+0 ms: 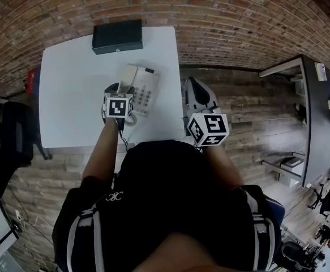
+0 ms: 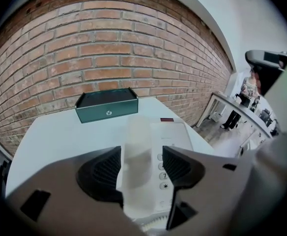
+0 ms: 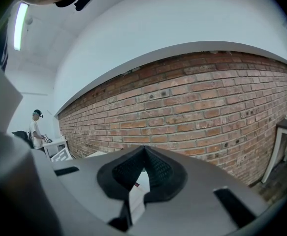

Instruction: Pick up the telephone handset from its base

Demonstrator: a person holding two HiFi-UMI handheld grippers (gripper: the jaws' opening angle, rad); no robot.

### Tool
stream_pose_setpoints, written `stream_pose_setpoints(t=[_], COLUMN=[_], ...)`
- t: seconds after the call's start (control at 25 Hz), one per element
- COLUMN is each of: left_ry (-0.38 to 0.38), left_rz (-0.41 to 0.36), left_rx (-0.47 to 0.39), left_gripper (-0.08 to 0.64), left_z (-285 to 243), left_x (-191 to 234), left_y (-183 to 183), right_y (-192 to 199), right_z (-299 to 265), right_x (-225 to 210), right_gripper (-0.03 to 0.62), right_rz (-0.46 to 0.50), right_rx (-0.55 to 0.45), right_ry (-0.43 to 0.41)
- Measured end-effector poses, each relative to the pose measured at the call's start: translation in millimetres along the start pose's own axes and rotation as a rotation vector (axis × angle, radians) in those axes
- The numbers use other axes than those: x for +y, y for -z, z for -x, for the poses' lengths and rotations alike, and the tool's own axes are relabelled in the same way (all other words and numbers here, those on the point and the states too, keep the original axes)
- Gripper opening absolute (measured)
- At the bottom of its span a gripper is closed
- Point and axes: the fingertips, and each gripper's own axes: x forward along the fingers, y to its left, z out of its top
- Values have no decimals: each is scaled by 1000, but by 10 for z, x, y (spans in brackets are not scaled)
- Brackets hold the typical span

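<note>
Left gripper (image 2: 142,156) jaws wide, straddling the handset (image 2: 137,132); handset lies on its base (image 2: 177,132) on the desk (image 2: 49,132); centre on mid-section, close squarely, lift straight up; right gripper (image 3: 144,156) jaws closed, empty.

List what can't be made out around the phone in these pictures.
- Handset surface: left gripper view, blurred, inside the open left gripper.
- Handset's near end: head view, under that gripper's cube.
- Keypad labels: head view, too small; left gripper view, partly behind a jaw.
- Phone: right gripper view, unidentifiable; the shut right gripper fills the foreground.
</note>
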Motion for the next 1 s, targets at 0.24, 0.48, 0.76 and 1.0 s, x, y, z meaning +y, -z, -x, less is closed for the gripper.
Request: stream_pose_setpoints(t=[0.24, 0.48, 0.76, 1.0], left_ry=[-16, -27, 12, 40], left_rz=[-6, 5, 5, 7], left_rx=[32, 48, 98, 145], left_gripper=[248, 247, 213, 209], left_z=[-148, -222, -330, -318], left_x=[37, 123, 96, 72], left_y=[-29, -100, -129, -132], right_y=[26, 67, 85, 108], right_z=[21, 62, 89, 96], right_x=[-65, -134, -213, -215], right_gripper=[-3, -3, -3, -3], right_rz=[-10, -24, -33, -45], right_rx=[8, 10, 10, 14], right_ry=[25, 68, 100, 93])
